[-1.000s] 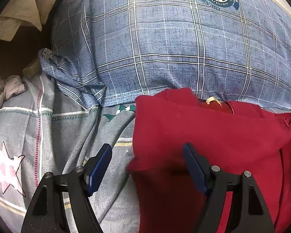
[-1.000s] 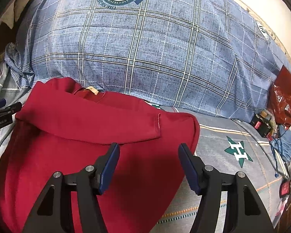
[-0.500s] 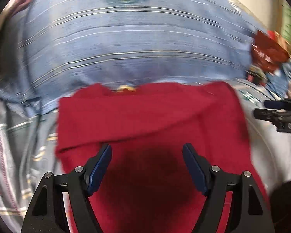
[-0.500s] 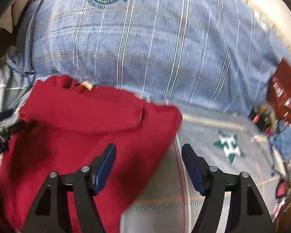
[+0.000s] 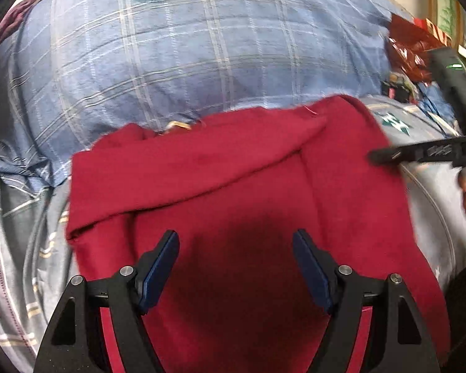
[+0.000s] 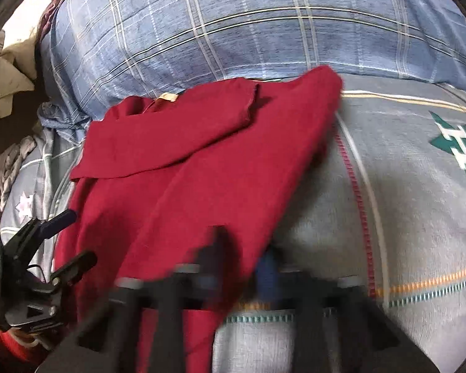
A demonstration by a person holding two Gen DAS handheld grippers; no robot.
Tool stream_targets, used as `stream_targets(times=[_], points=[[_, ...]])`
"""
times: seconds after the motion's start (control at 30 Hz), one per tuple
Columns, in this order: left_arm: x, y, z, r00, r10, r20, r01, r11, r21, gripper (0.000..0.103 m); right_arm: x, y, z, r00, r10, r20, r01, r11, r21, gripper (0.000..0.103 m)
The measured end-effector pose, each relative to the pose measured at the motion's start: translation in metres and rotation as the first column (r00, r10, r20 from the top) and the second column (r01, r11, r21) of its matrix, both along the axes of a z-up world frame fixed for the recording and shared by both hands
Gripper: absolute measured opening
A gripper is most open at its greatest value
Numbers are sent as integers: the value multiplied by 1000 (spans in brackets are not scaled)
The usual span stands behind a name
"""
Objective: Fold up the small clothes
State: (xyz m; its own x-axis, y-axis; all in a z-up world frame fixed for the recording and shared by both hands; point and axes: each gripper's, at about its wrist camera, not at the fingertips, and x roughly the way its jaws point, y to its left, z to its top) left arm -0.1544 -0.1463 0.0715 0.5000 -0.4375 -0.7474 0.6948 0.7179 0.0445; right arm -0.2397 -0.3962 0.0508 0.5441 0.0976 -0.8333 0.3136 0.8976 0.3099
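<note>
Red garment (image 5: pixel 233 186) lies flat on the grey patterned bedsheet (image 6: pixel 404 217), collar end with its tan label (image 6: pixel 167 97) butted against the blue plaid pillow (image 5: pixel 186 62). One sleeve is already folded across the chest. Long axis runs from the pillow back toward the person.

Left gripper (image 5: pixel 236 267) hovers over the near middle of the garment, jaws wide apart, holding nothing; cloth lies straight ahead and under both fingers.

Right gripper (image 6: pixel 242 264) sits at the garment's right side edge, low on the near half. It's motion-blurred: the jaws look narrow with the red edge running between them, but whether it actually grips the cloth cannot be told.

Judgement: the next fold turns on that right edge coming across toward the left, parallel to the long axis. Right gripper is nearer the edge; left is placed to pin the centre.

Clutter (image 5: pixel 419 49) sits at the far right of the bed, well apart.
</note>
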Motion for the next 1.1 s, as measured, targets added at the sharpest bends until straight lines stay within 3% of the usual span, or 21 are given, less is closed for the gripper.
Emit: stream_targets(times=[0.1, 0.27, 0.33, 0.47, 0.57, 0.7, 0.77, 0.83, 0.9, 1.0, 1.1], points=[[11, 14, 13, 999, 48, 25, -48, 998, -31, 75, -13, -5, 32, 996, -40, 79, 47, 995, -86, 3], [22, 49, 40, 984, 150, 92, -140, 985, -105, 75, -37, -35, 86, 970, -136, 203, 155, 984, -83, 3], [26, 65, 49, 975, 191, 112, -176, 976, -129, 75, -33, -39, 102, 965, -115, 235, 124, 992, -21, 3], [36, 94, 56, 949, 286, 135, -265, 952, -154, 75, 16, 10, 126, 970, 54, 239, -46, 998, -39, 3], [53, 112, 50, 926, 361, 113, -343, 927, -152, 75, 85, 63, 117, 963, 197, 183, -199, 980, -9, 10], [74, 128, 44, 901, 433, 29, -422, 890, -172, 74, 164, 103, 83, 962, 237, 139, -259, 951, 170, 27], [81, 136, 44, 892, 452, -16, -447, 873, -194, 74, 165, 110, 81, 960, 220, 174, -252, 949, 189, 28], [87, 139, 47, 895, 444, -54, -444, 868, -220, 74, 154, 107, 77, 961, 193, 198, -229, 957, 177, 45], [86, 139, 50, 905, 418, -76, -424, 874, -238, 74, 129, 101, 67, 971, 174, 163, -191, 977, 95, 54], [81, 133, 55, 925, 376, -58, -378, 893, -245, 75, 95, 98, 42, 983, 165, 81, -165, 986, -15, 54], [76, 125, 54, 933, 358, -11, -353, 912, -210, 75, 67, 95, 17, 985, 172, 27, -171, 985, -18, 54]])
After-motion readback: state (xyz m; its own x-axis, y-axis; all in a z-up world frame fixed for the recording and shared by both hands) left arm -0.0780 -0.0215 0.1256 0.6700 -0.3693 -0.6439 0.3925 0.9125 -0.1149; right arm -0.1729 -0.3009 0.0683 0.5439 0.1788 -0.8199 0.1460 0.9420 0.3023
